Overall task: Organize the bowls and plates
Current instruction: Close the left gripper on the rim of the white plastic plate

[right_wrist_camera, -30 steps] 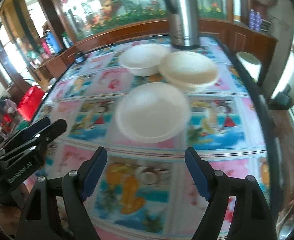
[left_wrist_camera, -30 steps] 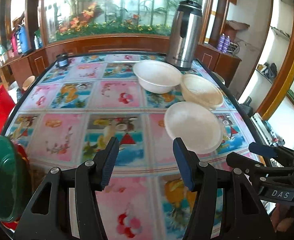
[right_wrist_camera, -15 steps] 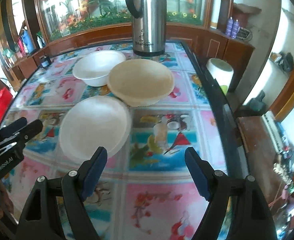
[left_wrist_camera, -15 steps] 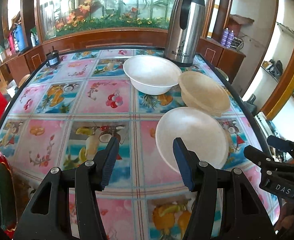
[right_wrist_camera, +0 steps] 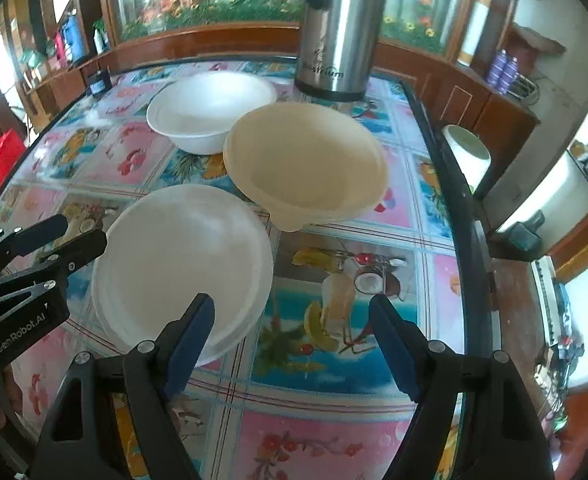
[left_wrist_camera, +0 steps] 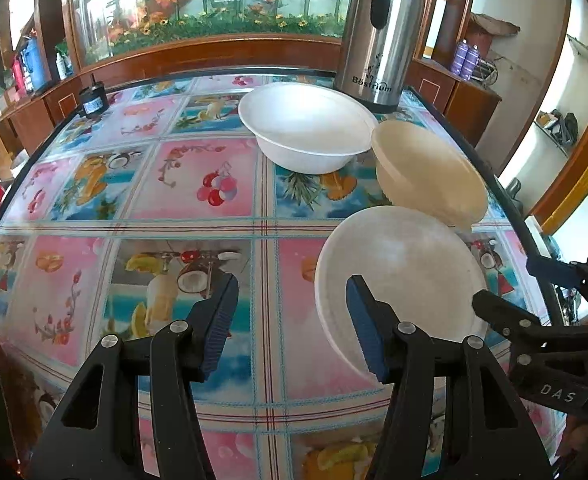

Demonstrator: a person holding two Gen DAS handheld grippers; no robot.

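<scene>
Plates and bowls sit grouped toward the far right of the desk (left_wrist_camera: 198, 216): a white plate (left_wrist_camera: 406, 280) nearest us, a cream bowl (left_wrist_camera: 430, 176) just behind it with its rim close to or over the plate's edge, and a white bowl (left_wrist_camera: 310, 128) further back beside a steel flask (left_wrist_camera: 382, 32). Our left hand-held gripper (left_wrist_camera: 292, 320) hangs open and empty, its right finger over the plate's near left edge. Our right hand-held gripper (right_wrist_camera: 292, 340) is open wider, also holding nothing, with its left finger over the plate's near right edge. We judge the plate is the first pick. To do it well, we should bring one finger under the thin rim and the other above it, close gently so the light plate does not buckle, and lift it clear of the cream bowl without dragging that bowl along.
</scene>
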